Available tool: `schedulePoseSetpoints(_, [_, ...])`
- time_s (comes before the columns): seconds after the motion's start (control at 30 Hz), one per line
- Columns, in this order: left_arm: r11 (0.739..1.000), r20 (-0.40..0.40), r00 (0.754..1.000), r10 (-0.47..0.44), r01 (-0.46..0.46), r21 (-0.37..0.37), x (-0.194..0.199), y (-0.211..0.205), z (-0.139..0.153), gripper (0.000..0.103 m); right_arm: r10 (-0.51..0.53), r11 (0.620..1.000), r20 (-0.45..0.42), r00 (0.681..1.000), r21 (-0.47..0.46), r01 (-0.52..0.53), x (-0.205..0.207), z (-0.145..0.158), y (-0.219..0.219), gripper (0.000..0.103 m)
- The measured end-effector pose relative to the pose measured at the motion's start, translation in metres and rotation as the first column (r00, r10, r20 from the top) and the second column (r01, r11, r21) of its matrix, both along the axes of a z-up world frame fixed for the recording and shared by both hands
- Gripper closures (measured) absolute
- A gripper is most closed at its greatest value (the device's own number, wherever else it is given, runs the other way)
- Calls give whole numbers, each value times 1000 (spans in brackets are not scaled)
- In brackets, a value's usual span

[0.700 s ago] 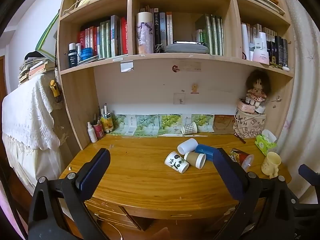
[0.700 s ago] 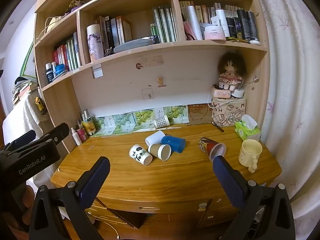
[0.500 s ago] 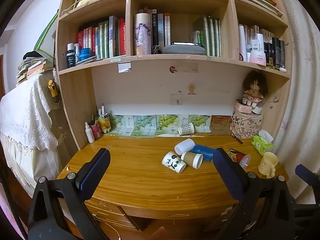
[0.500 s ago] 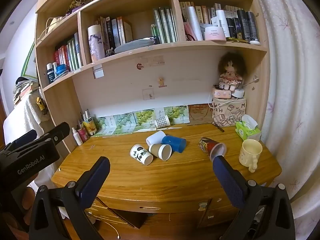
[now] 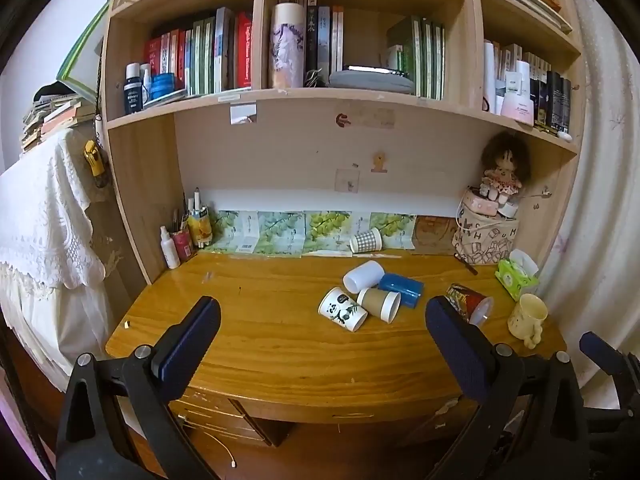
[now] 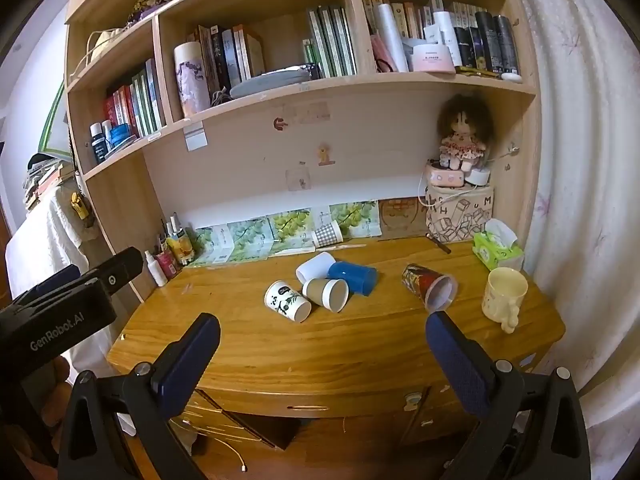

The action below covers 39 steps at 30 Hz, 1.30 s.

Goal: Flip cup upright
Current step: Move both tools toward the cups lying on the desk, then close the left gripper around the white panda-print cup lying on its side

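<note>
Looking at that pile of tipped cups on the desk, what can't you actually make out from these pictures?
- Blue cup: in the left wrist view its mouth faces away, and the brown cup covers its near side.
- Red patterned cup: partly hidden there by the left hand-held gripper finger.
- Print on the panda cup: too small to read in either view.

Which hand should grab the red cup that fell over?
Probably the right. The red cup lies just beyond the right tool, near one finger. The left tool also hangs open, further left.
</note>
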<state>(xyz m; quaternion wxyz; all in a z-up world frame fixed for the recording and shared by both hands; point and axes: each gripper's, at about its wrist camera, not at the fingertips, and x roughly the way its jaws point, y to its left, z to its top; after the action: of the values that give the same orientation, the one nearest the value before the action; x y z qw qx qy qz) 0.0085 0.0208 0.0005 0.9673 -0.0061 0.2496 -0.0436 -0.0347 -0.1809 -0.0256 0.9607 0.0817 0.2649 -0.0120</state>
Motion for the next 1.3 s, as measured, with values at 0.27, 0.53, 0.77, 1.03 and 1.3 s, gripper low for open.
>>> schedulePoseSetpoints(0.27, [999, -51, 998, -22, 20, -34, 11, 21, -8, 1, 1, 1000, -18, 1000, -9, -1, 5, -3, 21, 0])
schedulePoseSetpoints(0.53, [997, -134, 990, -40, 30, -74, 25, 36, -21, 1, 20, 1000, -47, 999, -12, -20, 6, -13, 44, 0])
schedulePoseSetpoints(0.77, [995, -176, 983, -44, 27, -95, 38, 41, -28, 1, 49, 999, -69, 996, -6, -49, 14, -16, 53, 0])
schedulePoseSetpoints(1.03, [994, -211, 977, 1, -25, -108, 65, 43, -35, 1, 96, 995, -97, 991, 4, -96, 43, -23, 55, 0])
schedulePoseSetpoints(1.3, [986, -232, 970, 67, -100, -133, 114, 30, -38, 1, 200, 979, -104, 974, -16, -203, 96, -29, 44, 0])
